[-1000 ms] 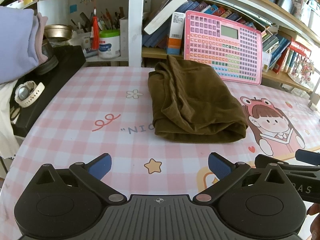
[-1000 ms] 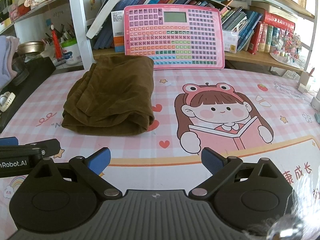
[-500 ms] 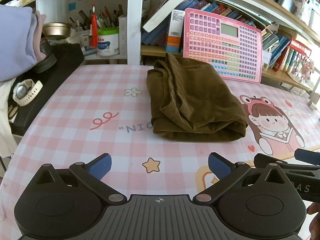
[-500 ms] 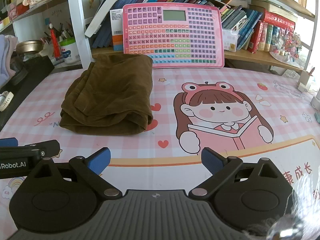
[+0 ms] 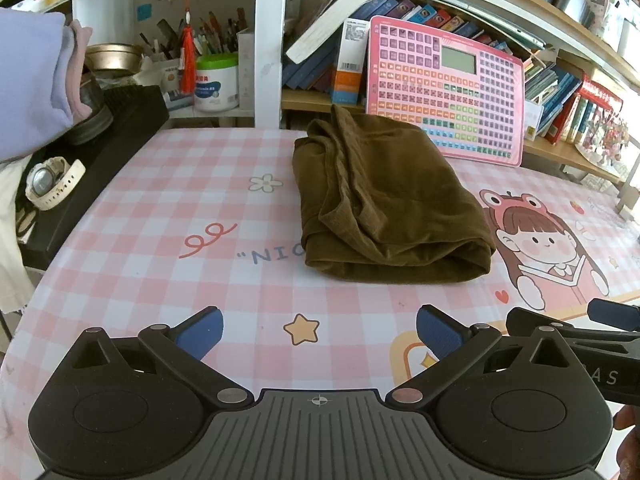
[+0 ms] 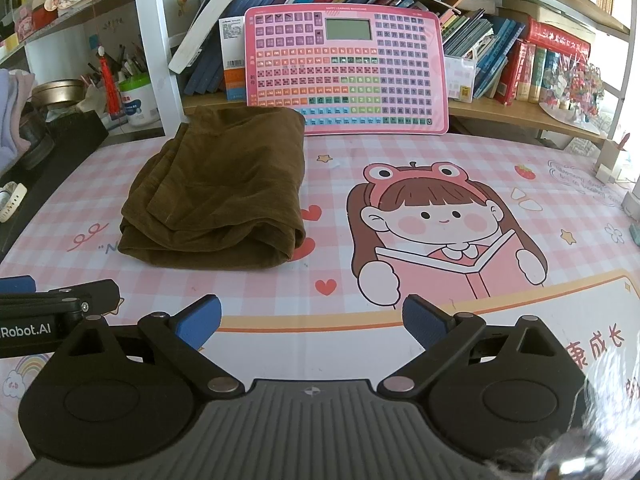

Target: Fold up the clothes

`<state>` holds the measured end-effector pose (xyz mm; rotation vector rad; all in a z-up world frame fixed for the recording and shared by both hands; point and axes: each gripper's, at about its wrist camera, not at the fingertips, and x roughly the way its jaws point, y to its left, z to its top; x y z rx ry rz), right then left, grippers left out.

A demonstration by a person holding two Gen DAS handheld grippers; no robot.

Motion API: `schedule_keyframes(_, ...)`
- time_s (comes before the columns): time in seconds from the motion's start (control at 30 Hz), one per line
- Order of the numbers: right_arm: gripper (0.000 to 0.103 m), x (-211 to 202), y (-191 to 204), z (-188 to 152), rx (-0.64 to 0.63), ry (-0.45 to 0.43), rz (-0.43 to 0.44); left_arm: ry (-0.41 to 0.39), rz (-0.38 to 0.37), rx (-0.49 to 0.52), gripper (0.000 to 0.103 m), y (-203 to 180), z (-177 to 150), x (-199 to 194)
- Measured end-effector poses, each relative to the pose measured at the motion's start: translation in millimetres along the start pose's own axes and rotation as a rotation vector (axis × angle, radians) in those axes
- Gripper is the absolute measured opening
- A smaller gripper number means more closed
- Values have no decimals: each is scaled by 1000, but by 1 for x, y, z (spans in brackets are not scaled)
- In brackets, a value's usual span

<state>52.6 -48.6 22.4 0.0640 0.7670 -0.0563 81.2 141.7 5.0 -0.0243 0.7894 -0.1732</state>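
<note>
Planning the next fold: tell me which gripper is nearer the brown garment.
Left, slightly. The left gripper sits almost straight in front of the brown garment; the right gripper is off to its right. Both are open, touching nothing.

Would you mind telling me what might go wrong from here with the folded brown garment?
The brown garment lies folded but loose and lumpy along its left edge; lifting it by one layer could undo the fold. Its far end sits close to the pink learning tablet leaning on the shelf, so pushing the cloth back might topple it.

Both your wrist cameras sit low over the pink checked desk [image 5: 160, 208], facing the bookshelf; both share the folded brown garment [image 5: 384, 200] [image 6: 224, 184], left nearer.
</note>
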Motion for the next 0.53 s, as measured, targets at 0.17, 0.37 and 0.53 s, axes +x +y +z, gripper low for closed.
schedule_keyframes(0.17, 98, 0, 0, 0, -3, 0, 4, -16, -3, -6, 103, 0, 0, -3)
schedule_keyframes(0.37, 98, -1, 0, -1, -4, 0, 5, -21, -4, -4, 103, 0, 0, -4)
schedule_keyframes(0.53, 98, -1, 0, -1, -3, 1, 5, -16, 7, -3, 103, 0, -1, -4)
